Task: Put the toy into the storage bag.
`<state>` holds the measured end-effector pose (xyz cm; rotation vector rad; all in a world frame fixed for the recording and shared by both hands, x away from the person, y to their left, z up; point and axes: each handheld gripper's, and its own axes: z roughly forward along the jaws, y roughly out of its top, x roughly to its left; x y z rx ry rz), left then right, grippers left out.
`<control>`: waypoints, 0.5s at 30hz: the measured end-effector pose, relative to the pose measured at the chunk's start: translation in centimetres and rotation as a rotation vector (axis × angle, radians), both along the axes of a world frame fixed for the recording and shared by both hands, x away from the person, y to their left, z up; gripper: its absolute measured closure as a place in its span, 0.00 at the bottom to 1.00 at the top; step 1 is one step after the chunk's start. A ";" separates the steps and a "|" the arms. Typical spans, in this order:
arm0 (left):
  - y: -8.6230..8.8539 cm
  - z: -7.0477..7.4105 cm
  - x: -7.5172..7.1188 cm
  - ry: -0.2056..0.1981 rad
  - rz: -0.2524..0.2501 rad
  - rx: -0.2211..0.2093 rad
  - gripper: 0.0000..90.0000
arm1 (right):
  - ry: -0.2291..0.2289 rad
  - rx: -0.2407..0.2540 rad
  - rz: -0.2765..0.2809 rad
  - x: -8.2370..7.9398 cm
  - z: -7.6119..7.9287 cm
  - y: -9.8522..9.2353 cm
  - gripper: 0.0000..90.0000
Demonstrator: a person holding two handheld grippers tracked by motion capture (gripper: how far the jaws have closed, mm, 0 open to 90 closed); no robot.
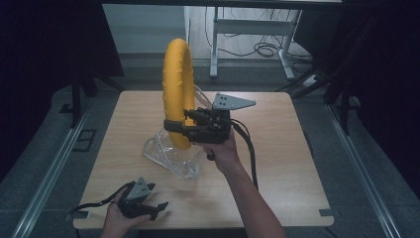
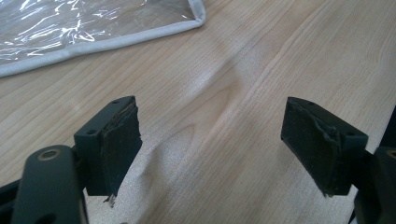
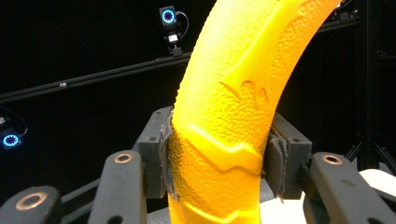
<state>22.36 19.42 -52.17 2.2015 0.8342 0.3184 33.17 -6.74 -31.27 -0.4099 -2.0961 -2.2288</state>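
Right gripper [image 1: 174, 127] pinching the lower arc of a yellow steering-wheel cover [image 1: 177, 89], its pads pressed on both sides of the textured rim [image 3: 224, 140] and holding the ring upright above a clear plastic bag [image 1: 171, 153] that lies crumpled near the middle of the wooden table [image 1: 277, 163]. Left gripper [image 1: 157, 208] resting at the near edge of the table with jaws spread and nothing between them, the grey-piped corner of the bag [image 2: 196, 14] lying ahead of it. Judging by this arrangement, the cover appears lifted almost wholly out of its bag, though whether its bottom edge still sits inside cannot be told; what remains is probably to part the two fully and set the cover down.
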 end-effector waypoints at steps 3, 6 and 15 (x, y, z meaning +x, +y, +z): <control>0.0 0.0 0.0 0.001 -0.001 -0.001 0.22 | 0.007 0.001 0.002 0.1 -0.3 0.1 0.56; 0.0 0.0 0.0 0.001 -0.001 0.001 0.22 | 0.011 -0.003 0.002 0.2 -0.6 0.1 0.56; 0.0 0.0 0.0 -0.003 0.000 -0.002 0.22 | 0.035 -0.018 0.007 0.3 -1.7 0.4 0.56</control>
